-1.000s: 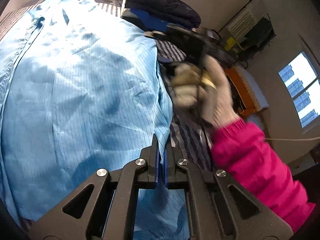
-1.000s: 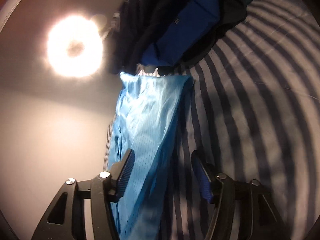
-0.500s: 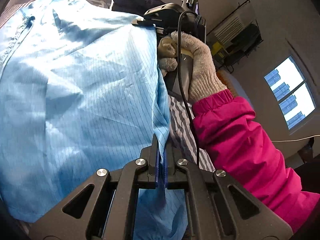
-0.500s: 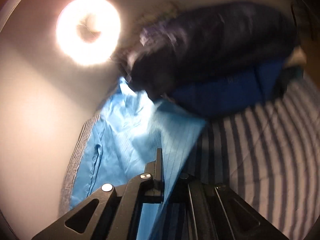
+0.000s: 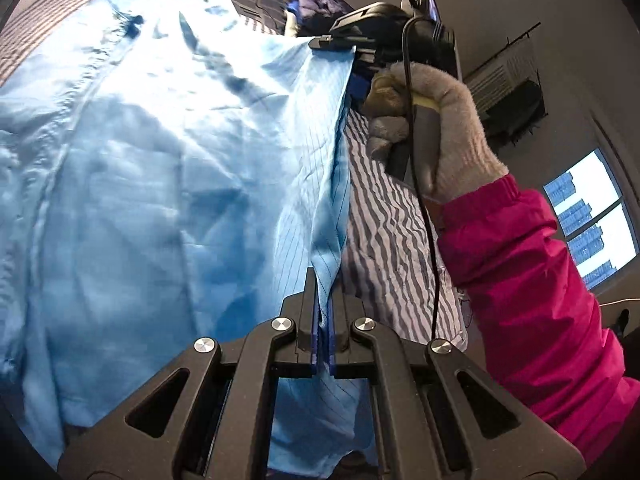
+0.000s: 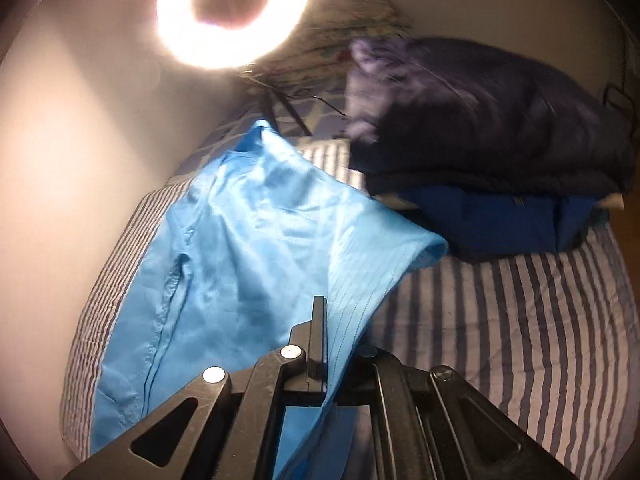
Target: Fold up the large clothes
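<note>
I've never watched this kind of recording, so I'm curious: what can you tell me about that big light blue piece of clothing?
The light blue garment looks thin, smooth and slightly shiny, with fine dark pinstripes and stitched seams. It lies spread and wrinkled over the striped bedsheet. One long edge is lifted and pulled taut: the left gripper is clamped on it near the camera, the right gripper further along. Beyond it sits a pile of dark clothes.

Right finger of the right gripper (image 6: 334, 344) hidden behind the light blue garment (image 6: 256, 256). Dark folded jacket (image 6: 480, 120), far right, motion-blurred. Near hem of the garment cut off by the frame edge; left gripper (image 5: 325, 332) pads largely covered by pinched fabric.
</note>
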